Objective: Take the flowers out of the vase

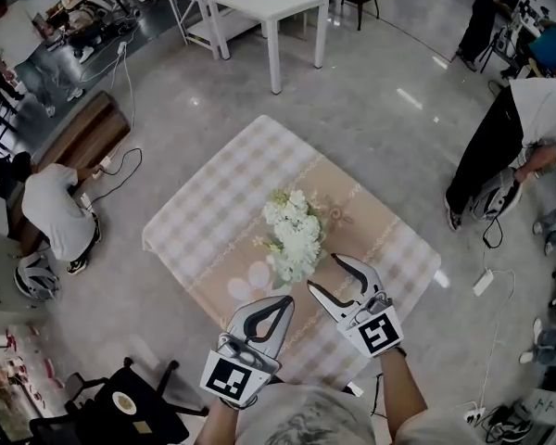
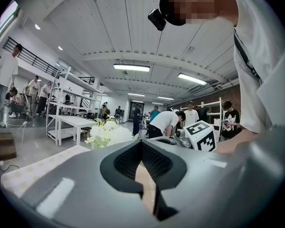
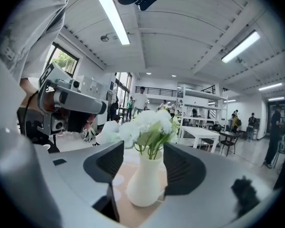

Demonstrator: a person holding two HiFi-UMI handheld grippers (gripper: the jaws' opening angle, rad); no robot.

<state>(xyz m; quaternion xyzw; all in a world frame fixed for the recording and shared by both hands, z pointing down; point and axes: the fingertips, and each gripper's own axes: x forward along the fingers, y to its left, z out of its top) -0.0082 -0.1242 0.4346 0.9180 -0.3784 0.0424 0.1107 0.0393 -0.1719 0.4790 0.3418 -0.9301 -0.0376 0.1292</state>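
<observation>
Flowers (image 1: 292, 230), a white bunch on green stems, stand in a white vase (image 3: 146, 184) near the middle of the table (image 1: 204, 221) with its checked cloth. The right gripper (image 1: 324, 274) is just beside the bunch, on the person's side of it. Its jaws stand partly apart. In the right gripper view the vase and stems show in the gap between them, and neither pad touches them, so nothing is gripped. The left gripper (image 1: 283, 302) sits nearer the table's edge, short of the bunch, its jaws closed tip to tip on nothing.
</observation>
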